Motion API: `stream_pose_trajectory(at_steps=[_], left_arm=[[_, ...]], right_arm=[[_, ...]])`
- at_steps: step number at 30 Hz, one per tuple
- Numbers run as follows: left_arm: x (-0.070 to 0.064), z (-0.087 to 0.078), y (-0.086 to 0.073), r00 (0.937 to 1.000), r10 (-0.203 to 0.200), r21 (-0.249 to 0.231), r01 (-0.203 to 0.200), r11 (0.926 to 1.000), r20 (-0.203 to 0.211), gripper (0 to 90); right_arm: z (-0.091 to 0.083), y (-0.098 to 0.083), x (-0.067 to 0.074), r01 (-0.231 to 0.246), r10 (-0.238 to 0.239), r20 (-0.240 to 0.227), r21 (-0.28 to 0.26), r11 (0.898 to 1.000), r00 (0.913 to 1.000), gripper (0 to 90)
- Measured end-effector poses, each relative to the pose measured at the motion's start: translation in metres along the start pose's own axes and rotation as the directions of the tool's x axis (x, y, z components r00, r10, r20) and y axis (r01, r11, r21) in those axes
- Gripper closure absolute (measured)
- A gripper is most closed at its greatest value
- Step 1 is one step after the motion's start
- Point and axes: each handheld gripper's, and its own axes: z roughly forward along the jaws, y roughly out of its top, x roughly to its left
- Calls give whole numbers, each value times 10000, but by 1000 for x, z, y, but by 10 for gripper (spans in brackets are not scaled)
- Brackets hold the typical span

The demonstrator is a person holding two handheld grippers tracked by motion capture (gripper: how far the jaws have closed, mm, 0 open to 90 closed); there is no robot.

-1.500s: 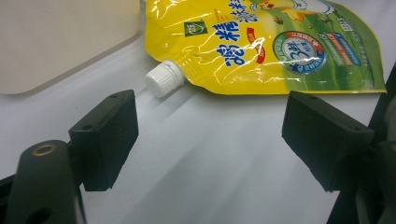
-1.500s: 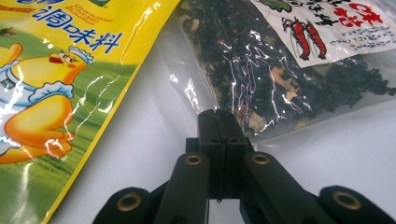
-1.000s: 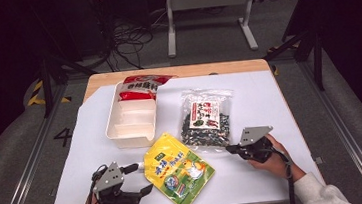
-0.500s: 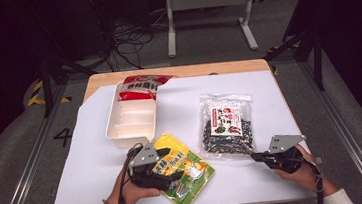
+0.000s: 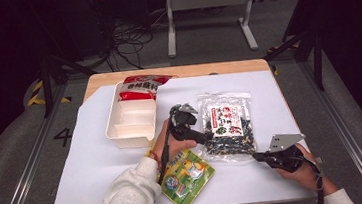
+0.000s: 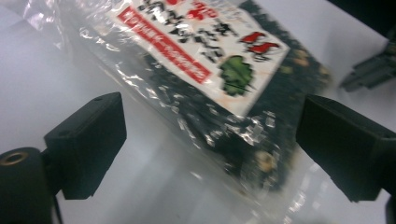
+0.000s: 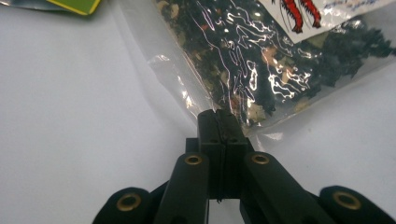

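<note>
A clear bag of dark dried leaves (image 5: 226,127) with a white and red label lies flat on the white table mat, right of centre. My left gripper (image 5: 206,138) reaches across to the bag's left edge. In the left gripper view its jaws stand wide open (image 6: 215,135), and the bag (image 6: 201,60) lies just ahead between them. My right gripper (image 5: 256,157) is at the bag's near right corner. In the right gripper view it is shut (image 7: 218,116) on the clear edge of the bag (image 7: 261,60).
A yellow-green snack bag (image 5: 186,174) lies under my left forearm near the front edge. A white divided tray (image 5: 130,122) stands to the left, with a red bag (image 5: 142,84) at its far end. The wooden table edge (image 5: 181,72) runs behind the mat.
My left gripper has moved from the near left, over the yellow-green bag, to the leaf bag's left edge. The leaf bag slid right with my right gripper, then stayed put.
</note>
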Motion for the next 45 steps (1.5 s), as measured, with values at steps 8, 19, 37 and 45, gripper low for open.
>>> stream_pose_trajectory(at_steps=[8,19,37,45], left_arm=[[25,15,-3,9942,-1043,81,1041,9945,250,80],[24,41,5,9721,-1496,449,1438,9886,1806,141],[-6,-8,16,9714,665,-2986,47,9544,2280,781],[-18,-34,21,9814,1290,-3680,-686,9273,1420,796]], right_arm=[[3,-2,-3,-128,128,-41,126,9998,9999,899],[4,0,-3,79,-77,-57,288,9996,10000,900],[1,-2,-3,44,-44,70,-96,9999,10000,788],[-12,-2,-10,-733,794,510,-1118,9910,9955,518]])
